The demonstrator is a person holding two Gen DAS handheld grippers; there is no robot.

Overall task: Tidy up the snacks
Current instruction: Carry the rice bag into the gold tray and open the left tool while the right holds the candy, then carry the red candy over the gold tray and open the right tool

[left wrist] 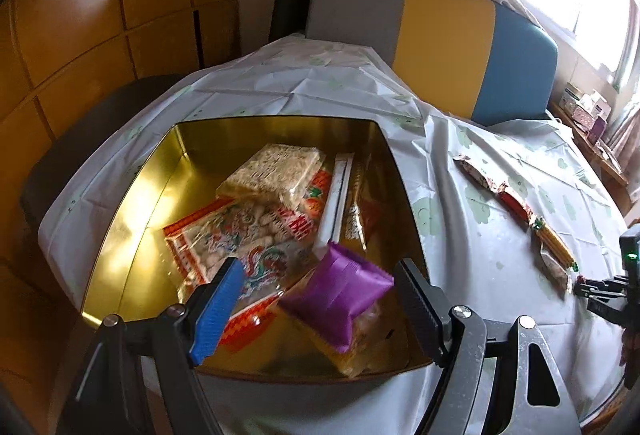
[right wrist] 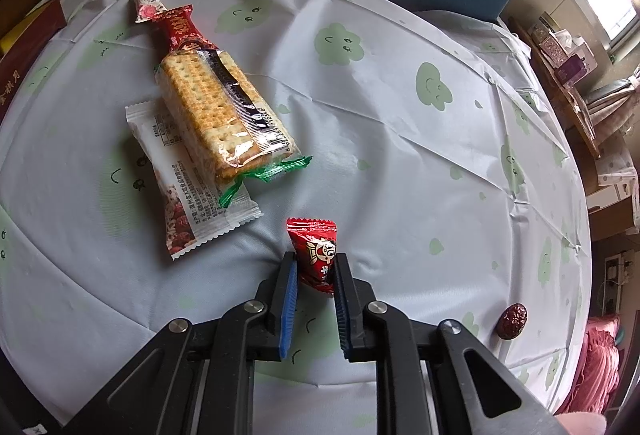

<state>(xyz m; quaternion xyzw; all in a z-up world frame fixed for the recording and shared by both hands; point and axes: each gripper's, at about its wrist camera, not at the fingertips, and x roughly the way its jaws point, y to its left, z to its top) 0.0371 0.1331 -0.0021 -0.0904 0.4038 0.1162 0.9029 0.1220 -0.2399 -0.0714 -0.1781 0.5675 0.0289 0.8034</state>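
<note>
Snacks split between tin and surface.
The right gripper [right wrist: 316, 267] pinches a red candy [right wrist: 316, 255] on the surface [right wrist: 400, 155]; the left gripper [left wrist: 320, 287] gapes wide over the gold tin [left wrist: 132, 195], a purple packet [left wrist: 340, 295] lying loose between its fingers.

Your left tool [left wrist: 316, 291] hangs tilted downward over the gold tin [left wrist: 132, 195], its jaws standing wide and gripping nothing. Your right tool [right wrist: 316, 267], right of the tin, points steeply down, jaws pinched onto a small red candy [right wrist: 316, 255].
</note>
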